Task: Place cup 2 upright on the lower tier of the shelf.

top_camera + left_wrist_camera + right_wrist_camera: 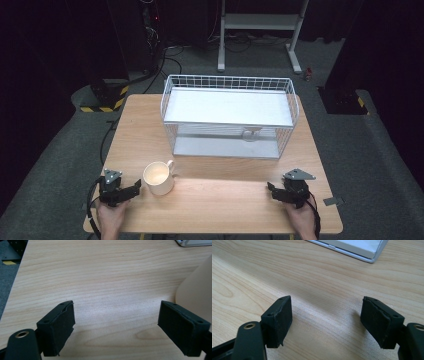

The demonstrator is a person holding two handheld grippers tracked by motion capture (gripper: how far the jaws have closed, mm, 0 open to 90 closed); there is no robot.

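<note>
Wood-grain table (pixel 225 200) seen from above, with me at its near edge holding a two-jaw gripper in each hand. My left gripper (pixel 131 190) rests at the near left, and just beside it, toward the middle, stands a cream mug (pixel 158 178), upright, mouth open to the camera, its handle (pixel 170 165) pointing away from me toward the back right. My right gripper (pixel 270 189) sits at the near right, well apart from the mug. Behind both, across the middle of the table, stands a white wire basket (pixel 287 131) with a pale shelf on top and a second tray below.

In the left gripper view my two black pads (pixel 61 325) stand wide apart with bare wood between them; the mug's curved cream wall (pixel 197 290) rises at the right edge, just beside the right-hand pad, though I cannot tell whether they touch. In the right gripper view the pads (pixel 280 317) are likewise spread, nothing between them, with a corner of the basket's white base (pixel 362 250) beyond.

So both pairs of jaws are open and empty.

I judge the mug to be ceramic (it has that smooth, dull gloss): stiff, moderately heavy, slippery on the glaze, and breakable if knocked over or dropped. The sensible hold, I think, is over the rim, one pad inside and one outside the wall, or else pinching the handle, which gives less control against swinging.
</note>
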